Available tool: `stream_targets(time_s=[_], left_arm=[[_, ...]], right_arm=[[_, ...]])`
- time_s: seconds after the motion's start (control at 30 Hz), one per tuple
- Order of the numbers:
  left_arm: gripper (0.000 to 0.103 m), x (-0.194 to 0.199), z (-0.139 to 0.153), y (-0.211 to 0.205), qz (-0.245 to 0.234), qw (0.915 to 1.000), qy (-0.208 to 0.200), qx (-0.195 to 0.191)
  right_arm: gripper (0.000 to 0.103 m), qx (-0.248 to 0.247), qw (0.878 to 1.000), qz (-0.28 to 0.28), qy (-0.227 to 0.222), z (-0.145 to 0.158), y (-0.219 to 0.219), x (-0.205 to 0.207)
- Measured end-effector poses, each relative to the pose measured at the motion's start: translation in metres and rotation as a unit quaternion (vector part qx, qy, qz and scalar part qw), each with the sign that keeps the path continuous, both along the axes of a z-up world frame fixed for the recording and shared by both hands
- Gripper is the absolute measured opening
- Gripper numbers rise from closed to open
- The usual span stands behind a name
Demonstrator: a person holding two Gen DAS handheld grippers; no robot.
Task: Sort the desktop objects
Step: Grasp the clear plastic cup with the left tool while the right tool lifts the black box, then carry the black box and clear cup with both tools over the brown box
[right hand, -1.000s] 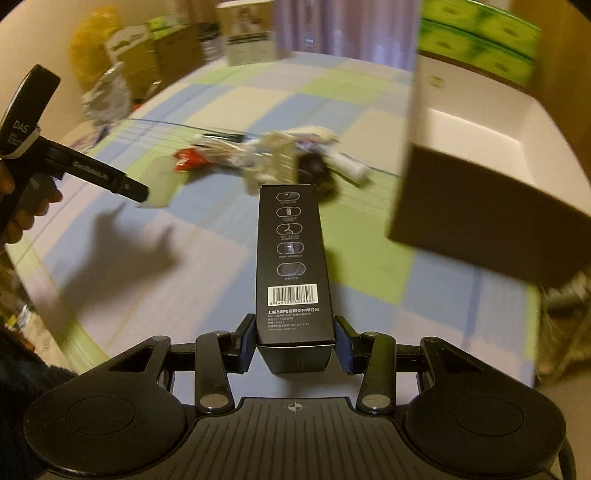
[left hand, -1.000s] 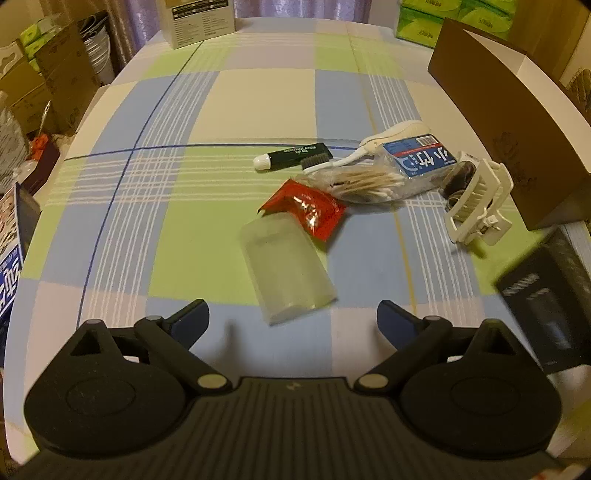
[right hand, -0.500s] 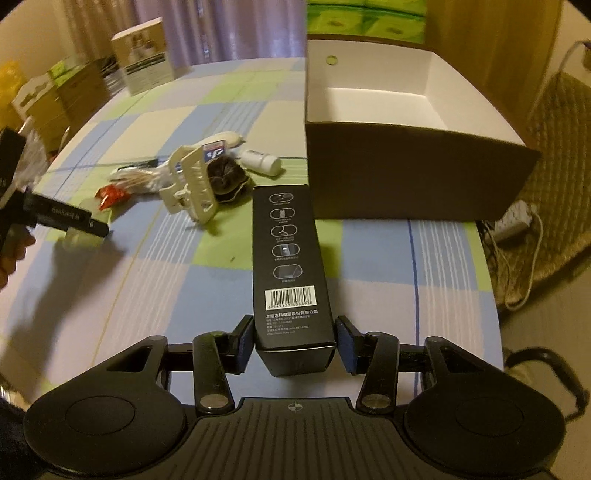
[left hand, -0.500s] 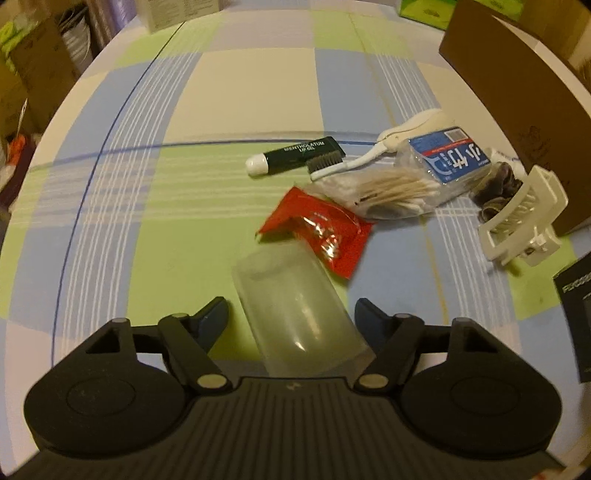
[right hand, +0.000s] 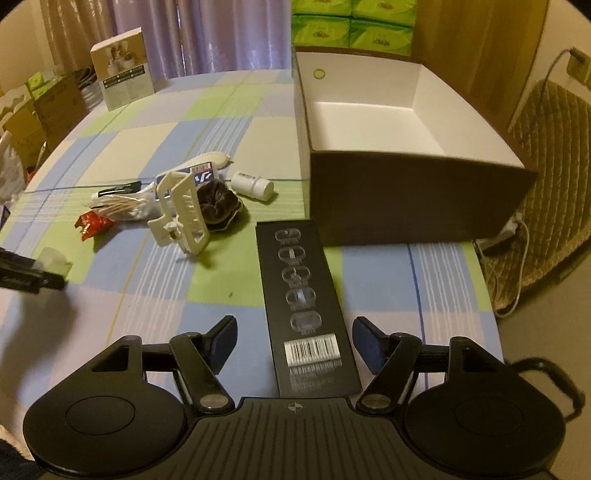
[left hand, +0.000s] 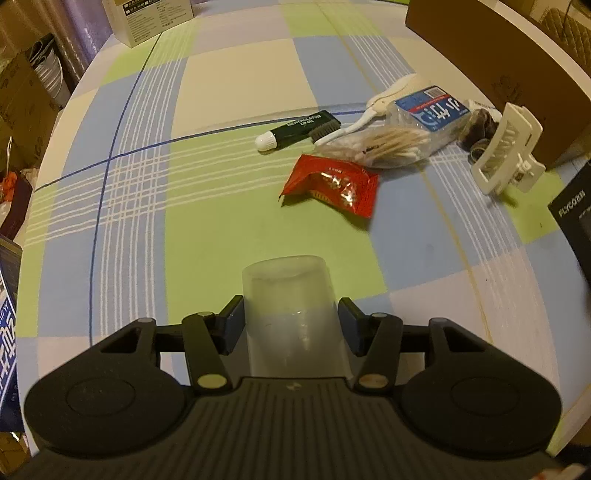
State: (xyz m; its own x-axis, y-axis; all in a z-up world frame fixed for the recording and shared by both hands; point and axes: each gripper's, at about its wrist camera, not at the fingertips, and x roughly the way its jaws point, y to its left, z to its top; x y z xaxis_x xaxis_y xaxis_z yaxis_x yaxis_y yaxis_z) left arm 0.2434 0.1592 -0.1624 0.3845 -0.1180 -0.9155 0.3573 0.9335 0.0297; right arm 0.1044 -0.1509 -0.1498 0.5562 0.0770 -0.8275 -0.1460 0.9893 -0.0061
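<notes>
Home room, checked tablecloth, curtains, stacked tissue packs

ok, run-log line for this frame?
left hand-held gripper: shut on translucent case | right hand-held gripper: open, black carton lying between fingers on table | brown box: empty
</notes>
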Motion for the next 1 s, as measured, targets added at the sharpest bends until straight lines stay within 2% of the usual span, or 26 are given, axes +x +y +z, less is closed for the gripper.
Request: stream_targets(time_s=[0.1,0.17,0.2,0.23,0.27,0.4,0.63,1.0], left_arm=[[0.049,-0.001,0.001,0.0,-0.001,1.0,0.003,-0.002],[0.049,-0.003,0.002,-0.001,-0.001,1.0,0.003,-0.005],[0.049,-0.004,0.003,-0.002,-0.001,1.0,0.003,-0.006],[0.049,-0.006,0.005,-0.003,0.0,1.0,0.003,-0.008],[0.049,-0.008,0.006,-0.004,0.001,0.9999,0.003,-0.01],[0.049,-0.019,0.015,-0.01,0.015,0.9996,0.001,-0.024],[0.049,-0.038,0.045,-0.038,0.023,0.9981,-0.013,-0.057],[0.049,-0.052,0.099,-0.124,-0.033,0.9899,-0.056,-0.125]], right_arm=[[0.066,-0.014,1.0,0.005,0.001,-0.006,0.004,0.01],[0.062,-0.022,1.0,0.011,0.005,-0.009,0.006,0.016],[0.048,-0.027,1.0,0.016,0.005,-0.01,0.007,0.019],[0.042,-0.033,0.999,0.021,0.008,-0.012,0.008,0.022],[0.041,-0.036,0.999,0.026,0.012,-0.013,0.008,0.024],[0.04,-0.041,0.998,0.043,0.018,-0.012,0.007,0.024],[0.04,0.0,0.998,0.06,0.035,0.007,-0.015,0.014],[0.04,0.059,0.995,0.082,0.007,0.069,-0.073,0.0]])
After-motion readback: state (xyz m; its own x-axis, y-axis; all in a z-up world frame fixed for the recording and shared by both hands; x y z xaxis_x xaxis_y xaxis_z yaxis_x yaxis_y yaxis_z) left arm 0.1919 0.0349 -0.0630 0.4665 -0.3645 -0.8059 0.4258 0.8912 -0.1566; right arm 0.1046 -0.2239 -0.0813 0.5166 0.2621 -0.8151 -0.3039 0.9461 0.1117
